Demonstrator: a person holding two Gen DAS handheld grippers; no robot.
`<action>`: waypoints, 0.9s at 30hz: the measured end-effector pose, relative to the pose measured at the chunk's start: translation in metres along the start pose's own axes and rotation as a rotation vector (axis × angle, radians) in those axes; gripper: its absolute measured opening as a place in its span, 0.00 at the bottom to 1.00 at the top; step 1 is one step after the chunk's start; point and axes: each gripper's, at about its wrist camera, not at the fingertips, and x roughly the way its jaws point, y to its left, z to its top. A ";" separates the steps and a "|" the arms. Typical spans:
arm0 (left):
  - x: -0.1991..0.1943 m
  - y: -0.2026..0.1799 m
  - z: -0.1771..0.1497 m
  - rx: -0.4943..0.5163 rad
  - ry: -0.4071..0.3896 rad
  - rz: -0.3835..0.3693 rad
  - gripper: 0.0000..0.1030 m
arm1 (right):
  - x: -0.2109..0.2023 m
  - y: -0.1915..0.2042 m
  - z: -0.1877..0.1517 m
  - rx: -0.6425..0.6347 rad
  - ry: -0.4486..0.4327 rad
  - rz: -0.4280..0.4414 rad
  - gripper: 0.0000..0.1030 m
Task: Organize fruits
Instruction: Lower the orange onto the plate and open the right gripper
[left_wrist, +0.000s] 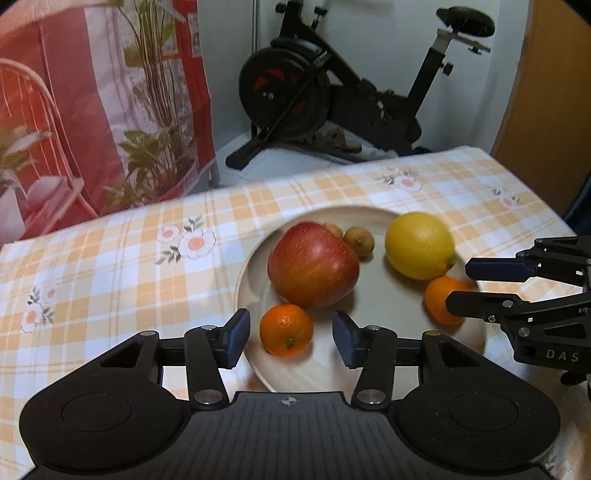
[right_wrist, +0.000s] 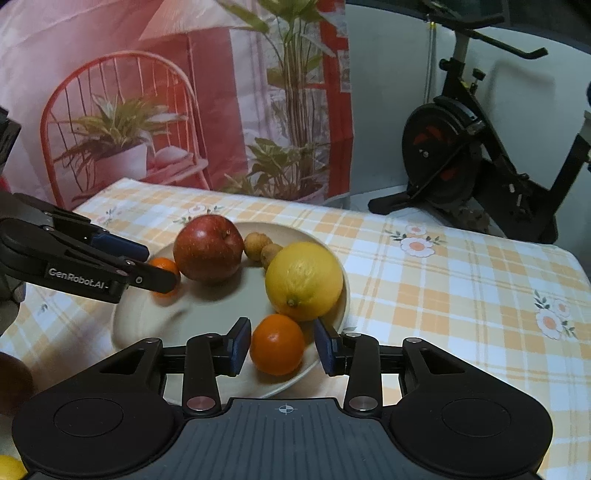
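- Orange against pale cream: two mandarins lie on the plate (left_wrist: 243, 280), one at each near side, with the apple (left_wrist: 313, 264), the lemon (left_wrist: 419, 245) and two small brown fruits (left_wrist: 359, 239) farther back on the same plate.
- The left tongs (left_wrist: 288, 338) stand wide, one pad on either side of the left mandarin (left_wrist: 286, 329), gaps showing on both sides; nothing is held.
- The right tongs (right_wrist: 281, 345) are likewise spread around the right mandarin (right_wrist: 277, 343). The left pad (right_wrist: 238, 345) is very near the skin; whether it touches I cannot tell. No grip appears made yet.
- To do the pinch well, I judge each pair should close across the fruit's widest part and squeeze gently, as round peel may roll or slip out forward.
- The right mandarin touches or nearly touches the lemon, so lifting straight up before drawing away seems safer than dragging sideways.
- The plate rim is low, a small sill to clear.
- The checked cloth (right_wrist: 443, 280) on the desk gives open room to the right and left of the plate; the far desk edge drops off toward the exercise bike (left_wrist: 332, 85).
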 end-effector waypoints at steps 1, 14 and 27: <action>-0.005 0.000 0.000 0.001 -0.008 -0.001 0.51 | -0.004 0.000 0.000 0.006 -0.005 0.002 0.34; -0.082 0.012 -0.018 -0.055 -0.115 0.009 0.51 | -0.062 0.022 -0.008 0.063 -0.074 0.032 0.34; -0.134 0.040 -0.067 -0.116 -0.131 0.018 0.51 | -0.093 0.051 -0.037 0.113 -0.083 0.047 0.34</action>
